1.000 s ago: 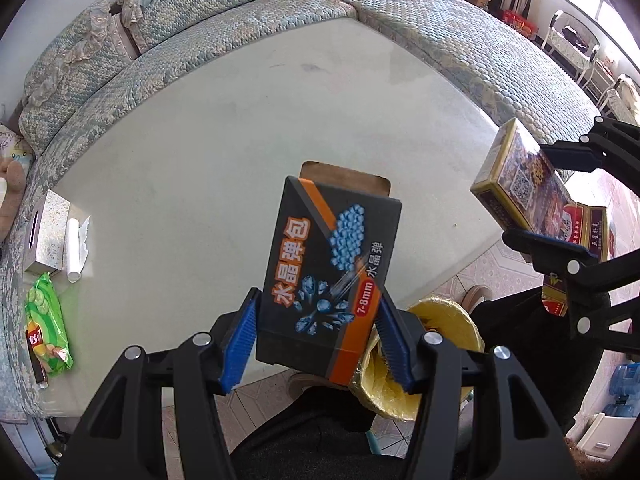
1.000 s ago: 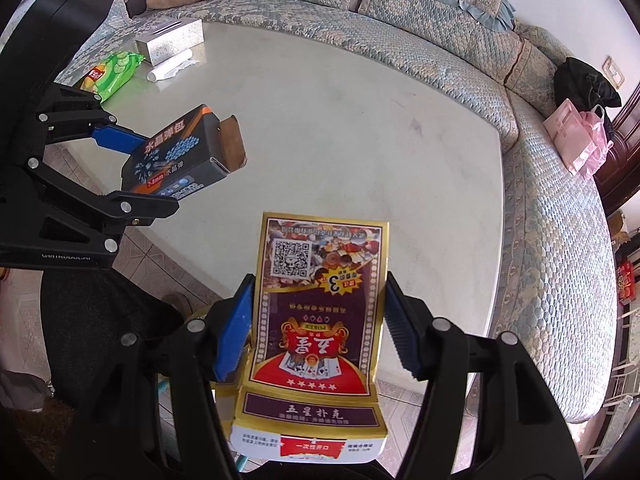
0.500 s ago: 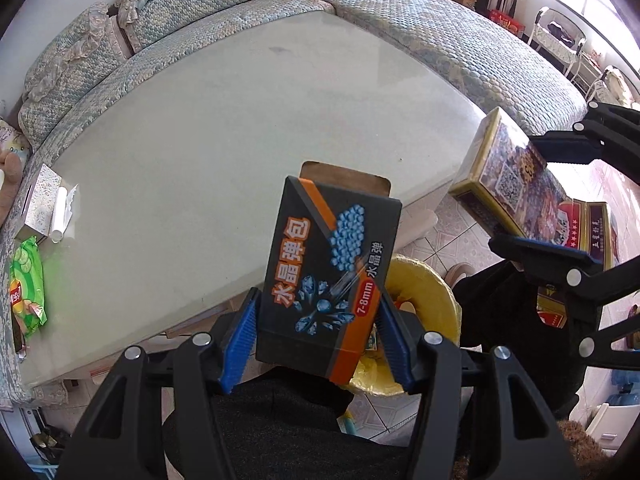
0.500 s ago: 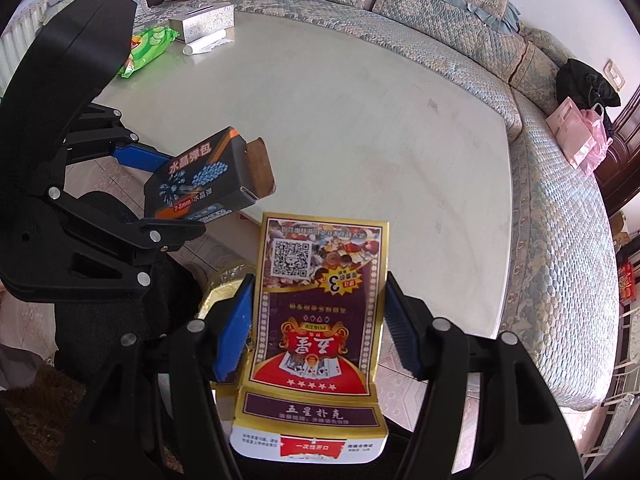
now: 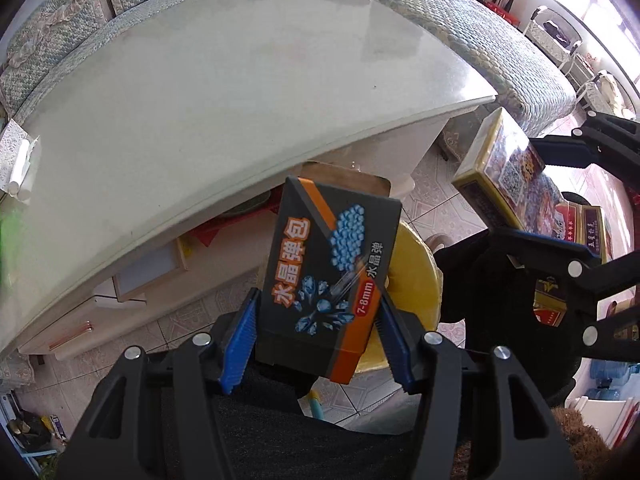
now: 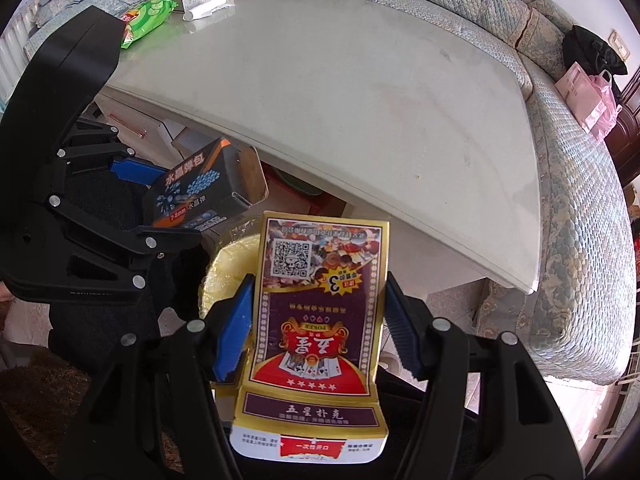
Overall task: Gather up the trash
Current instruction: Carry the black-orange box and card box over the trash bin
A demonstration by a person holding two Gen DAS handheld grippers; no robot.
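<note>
currently two boxes: left gripper (image 5: 320, 332) is clamping one dark box (image 5: 328, 276) reading "7-8mm"; right gripper (image 6: 318, 324) is clamping one card box (image 6: 320, 312) reading "poker". both are hanging beyond the tabletop (image 6: 360, 92) edge, over one yellow-lined bin (image 5: 412, 272).

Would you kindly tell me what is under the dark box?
A yellow-lined bin sits on the floor below the dark box. The box covers most of its opening, so its contents cannot be seen.

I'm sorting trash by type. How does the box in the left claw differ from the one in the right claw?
The dark box is charcoal with an orange stripe and blue beads printed on it; the card box is gold and purple with a QR code. The dark box's brown end flap stands open. The card box's end flap, bearing a red seal strip, is folded out toward the camera. Both are small cardboard packs, each clamped between blue pads.
</note>
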